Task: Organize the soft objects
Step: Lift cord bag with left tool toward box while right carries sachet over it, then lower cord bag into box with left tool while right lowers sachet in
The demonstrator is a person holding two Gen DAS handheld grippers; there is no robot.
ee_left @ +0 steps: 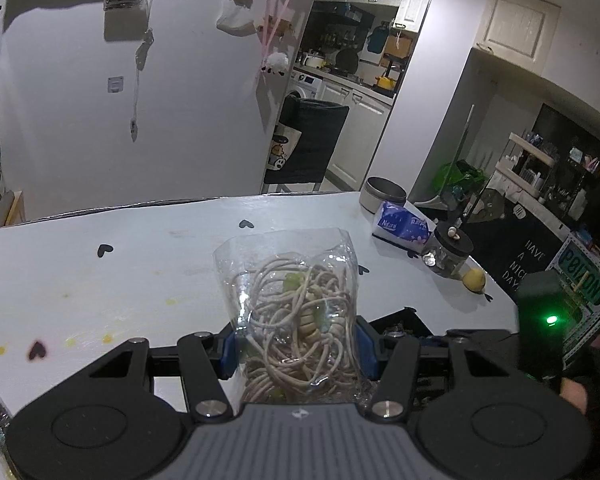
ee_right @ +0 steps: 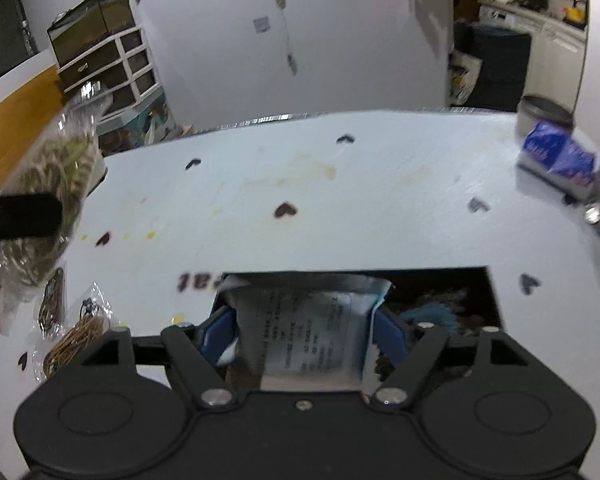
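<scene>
Your left gripper (ee_left: 296, 344) pinches the clear cord bag (ee_left: 296, 304) above the tabletop (ee_left: 120, 280), your right gripper (ee_right: 300, 336) clamps a labelled pouch (ee_right: 308, 340) over the black box (ee_right: 440, 300) at 12 o'clock — lower gently, release late.

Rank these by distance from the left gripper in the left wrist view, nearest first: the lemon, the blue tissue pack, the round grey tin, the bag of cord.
1. Bag of cord: clamped in the left gripper.
2. Lemon: on the right, near the table edge.
3. Blue tissue pack: right, further back.
4. Round grey tin: far right corner, just behind the pack.
</scene>
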